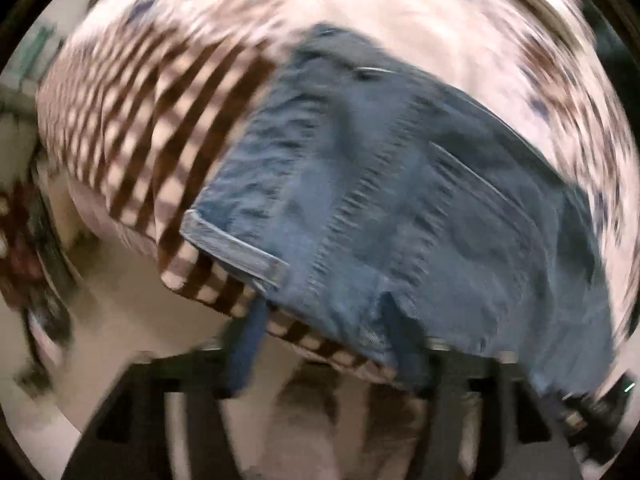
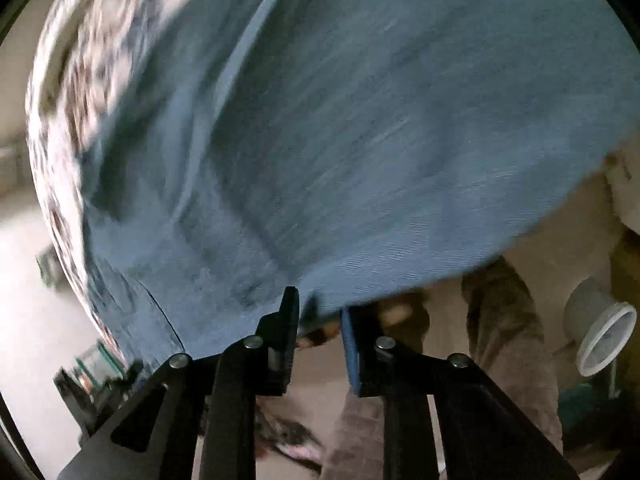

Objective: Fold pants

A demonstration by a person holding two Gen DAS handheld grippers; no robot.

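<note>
Blue denim pants [image 1: 400, 184] lie on a bed with a patterned cover; both views are motion-blurred. In the left wrist view a cuffed hem [image 1: 236, 244] lies at the bed's near edge. My left gripper [image 1: 324, 344] is open, its fingers wide apart just below the pants' near edge, holding nothing. In the right wrist view the pants [image 2: 360, 120] fill most of the frame. My right gripper [image 2: 320, 312] is open, its tips at the pants' near edge with a clear gap between them.
A brown-and-white checked blanket [image 1: 152, 120] lies left of the pants, on a floral sheet [image 1: 460, 32]. The bed edge [image 1: 192, 284] drops to a pale floor. A grey pipe fitting [image 2: 600, 332] and a person's legs [image 2: 504, 320] show at lower right.
</note>
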